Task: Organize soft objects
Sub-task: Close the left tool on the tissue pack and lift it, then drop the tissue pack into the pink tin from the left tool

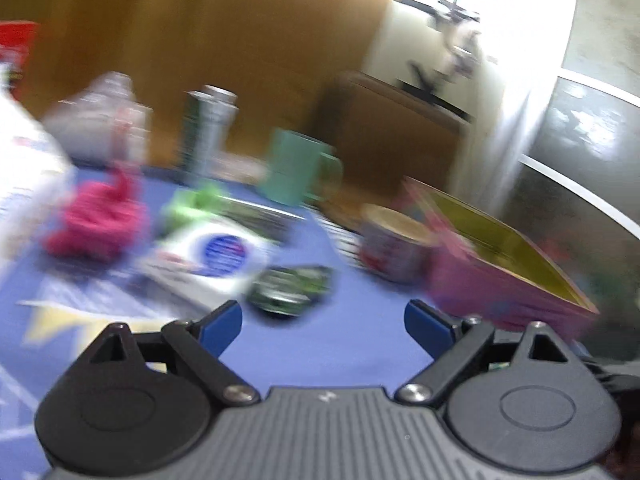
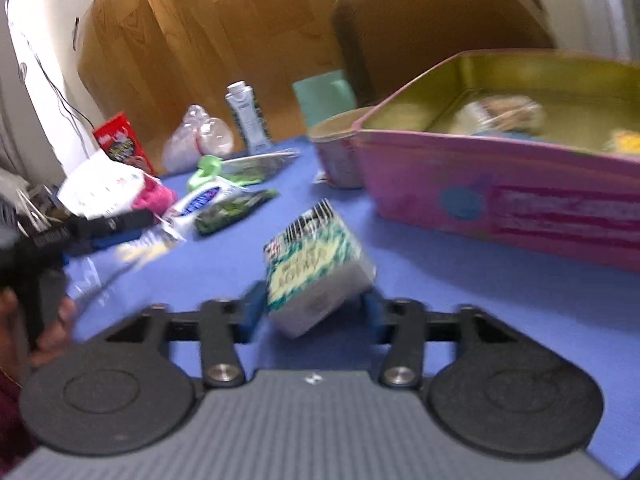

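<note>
My right gripper (image 2: 314,312) is shut on a green-and-white patterned packet (image 2: 316,268) and holds it above the blue cloth, left of the pink tin box (image 2: 500,200). The box is open; small items lie inside. My left gripper (image 1: 323,324) is open and empty above the cloth. Ahead of it lie a dark green packet (image 1: 290,290), a white pouch with a blue label (image 1: 212,260) and a pink fluffy cloth (image 1: 98,222). The pink box also shows at the right in the left wrist view (image 1: 500,280). The left gripper shows at the left in the right wrist view (image 2: 100,228).
A teal mug (image 1: 298,168), a carton (image 1: 208,132), a crumpled plastic bottle (image 1: 100,120) and a round tin (image 1: 394,248) stand at the back of the table. A red box (image 2: 122,140) and white bag (image 2: 104,188) are at the left. A brown chair (image 2: 432,20) stands behind.
</note>
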A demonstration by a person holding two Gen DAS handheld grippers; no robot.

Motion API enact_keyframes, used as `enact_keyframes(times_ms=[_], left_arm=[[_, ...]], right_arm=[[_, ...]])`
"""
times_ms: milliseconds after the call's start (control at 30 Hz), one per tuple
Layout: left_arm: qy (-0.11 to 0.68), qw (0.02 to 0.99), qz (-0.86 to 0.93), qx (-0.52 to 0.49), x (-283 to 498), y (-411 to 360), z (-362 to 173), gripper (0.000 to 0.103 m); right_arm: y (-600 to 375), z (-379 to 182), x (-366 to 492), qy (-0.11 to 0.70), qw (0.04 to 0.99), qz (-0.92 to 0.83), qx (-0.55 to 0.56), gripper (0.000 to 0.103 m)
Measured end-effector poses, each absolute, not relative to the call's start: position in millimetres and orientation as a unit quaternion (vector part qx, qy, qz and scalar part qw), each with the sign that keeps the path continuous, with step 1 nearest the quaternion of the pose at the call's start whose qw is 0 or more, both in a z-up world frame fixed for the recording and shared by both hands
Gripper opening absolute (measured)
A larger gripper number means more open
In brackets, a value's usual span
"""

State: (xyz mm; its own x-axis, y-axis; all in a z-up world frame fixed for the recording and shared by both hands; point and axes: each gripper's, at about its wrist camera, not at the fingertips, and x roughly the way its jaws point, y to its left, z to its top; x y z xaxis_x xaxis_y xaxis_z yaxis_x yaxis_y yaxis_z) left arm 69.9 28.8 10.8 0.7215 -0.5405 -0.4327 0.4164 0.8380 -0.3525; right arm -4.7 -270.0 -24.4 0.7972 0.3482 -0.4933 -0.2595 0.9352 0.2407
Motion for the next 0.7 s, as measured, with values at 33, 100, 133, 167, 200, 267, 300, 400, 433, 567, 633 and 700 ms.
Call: enact_keyframes(times_ms=[33, 100, 133, 167, 200, 267, 300, 400, 433, 567, 633, 700], left_arm=[[0.273, 0.914, -0.278, -0.108, 69.6, 15.2, 12.1, 0.092], [0.288, 0.902, -0.307, -0.096, 70.6, -9.1, 12.2, 0.092], [0.299, 0.894, -0.321, -0.093, 71.9, -22.3, 11.4, 0.091], [0.309, 0.886, -0.334, -0.092, 74.0, -34.5, 11.1, 0.090], [0.316, 0.880, -0.344, -0.089, 74.2, -44.0, 9.8, 0.088], [0.330, 0.866, -0.367, -0.080, 76.0, -66.2, 7.6, 0.081], [0.342, 0.858, -0.377, -0.072, 77.7, -78.3, 5.3, 0.069], [0.361, 0.848, -0.386, -0.052, 78.6, -102.3, -2.6, 0.056], [0.355, 0.849, -0.389, -0.047, 77.1, -106.6, 0.3, 0.056], [0.320, 0.850, -0.415, -0.058, 76.9, -114.2, 28.8, 0.052], [0.301, 0.853, -0.423, -0.052, 80.5, -127.3, 45.0, 0.052], [0.290, 0.856, -0.425, -0.039, 85.2, -147.4, 57.5, 0.052]], right_arm=[[-269.0, -24.8, -11.0, 0.265, 0.949, 0.157, 0.061, 0.081], [-262.7, -26.8, -15.1, 0.256, 0.954, 0.157, 0.025, 0.083], [-257.9, -29.1, -14.7, 0.256, 0.954, 0.155, 0.007, 0.083], [-255.3, -31.2, -14.3, 0.259, 0.954, 0.154, -0.005, 0.083], [-251.4, -32.9, -12.7, 0.261, 0.953, 0.153, -0.016, 0.083], [-249.4, -37.4, -12.4, 0.260, 0.953, 0.155, -0.031, 0.081], [-251.5, -39.2, -13.4, 0.259, 0.953, 0.154, -0.035, 0.079], [-258.0, -38.6, -15.3, 0.248, 0.957, 0.144, -0.039, 0.056], [-263.1, -37.6, -17.8, 0.242, 0.959, 0.140, -0.042, 0.055], [-276.4, -25.6, -29.8, 0.187, 0.974, 0.125, -0.040, 0.055], [-285.8, -13.8, -31.2, 0.154, 0.981, 0.113, -0.036, 0.055], [-294.8, -4.5, -26.8, 0.135, 0.985, 0.098, -0.034, 0.055]])
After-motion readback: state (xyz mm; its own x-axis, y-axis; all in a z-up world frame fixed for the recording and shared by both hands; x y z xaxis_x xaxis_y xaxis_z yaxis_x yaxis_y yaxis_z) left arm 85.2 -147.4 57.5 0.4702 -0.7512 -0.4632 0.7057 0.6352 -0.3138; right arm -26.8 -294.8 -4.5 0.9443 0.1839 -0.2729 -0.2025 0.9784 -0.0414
